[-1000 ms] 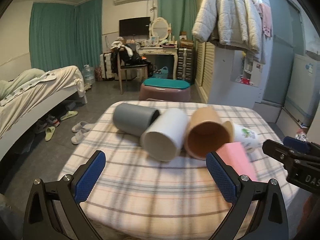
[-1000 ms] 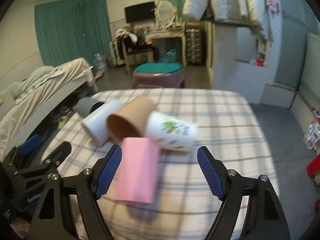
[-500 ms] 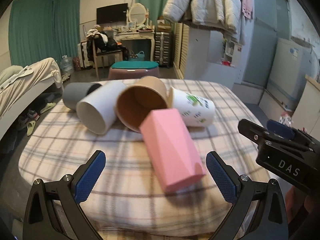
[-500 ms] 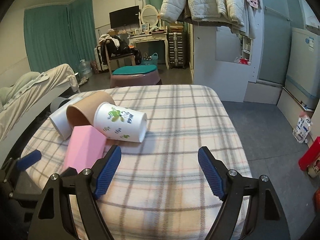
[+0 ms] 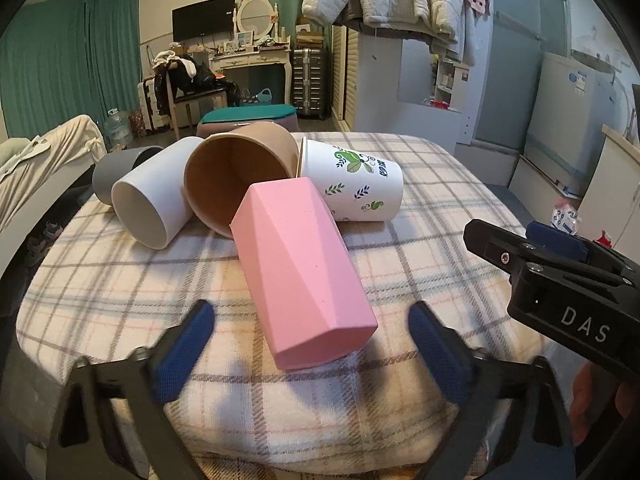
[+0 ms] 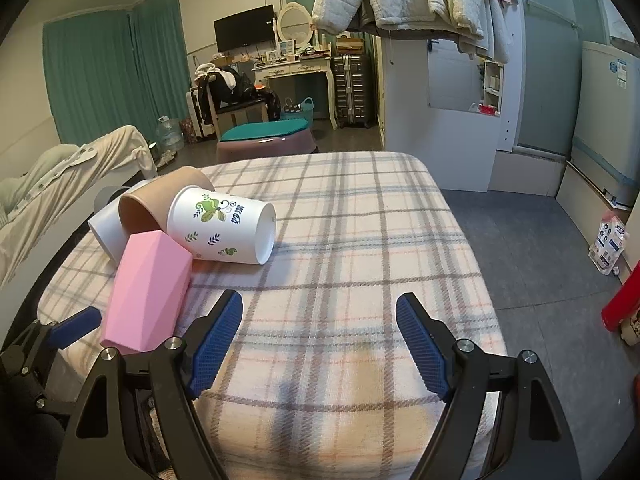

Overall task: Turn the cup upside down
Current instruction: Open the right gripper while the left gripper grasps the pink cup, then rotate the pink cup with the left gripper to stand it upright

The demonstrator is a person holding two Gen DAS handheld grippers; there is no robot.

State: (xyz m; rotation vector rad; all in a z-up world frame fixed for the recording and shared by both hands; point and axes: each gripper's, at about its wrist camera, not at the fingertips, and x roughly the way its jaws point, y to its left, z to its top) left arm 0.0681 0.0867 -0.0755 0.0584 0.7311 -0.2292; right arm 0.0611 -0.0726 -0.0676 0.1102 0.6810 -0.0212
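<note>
Several cups lie on their sides on a plaid-covered table (image 5: 420,208). A pink faceted cup (image 5: 300,268) lies nearest, base toward me, and shows in the right wrist view (image 6: 146,292). Behind it lie a brown cup (image 5: 240,176), a white cup (image 5: 152,200), a grey cup (image 5: 116,172) and a leaf-printed white cup (image 5: 352,184), (image 6: 224,224). My left gripper (image 5: 312,348) is open, its pads either side of the pink cup's base, not touching. My right gripper (image 6: 320,344) is open and empty over bare cloth, to the right of the cups.
The table's front edge lies just below both grippers. A bed (image 5: 36,160) stands at left, a teal-topped stool (image 5: 248,116) behind the table, a white cabinet (image 5: 424,92) and a fridge (image 5: 580,112) at right. A red object (image 6: 620,304) stands on the floor at right.
My left gripper has swung right and closer, so the pink cup now lies between its open pads. My right gripper has shifted right, away from the cups. The cups have not moved.
</note>
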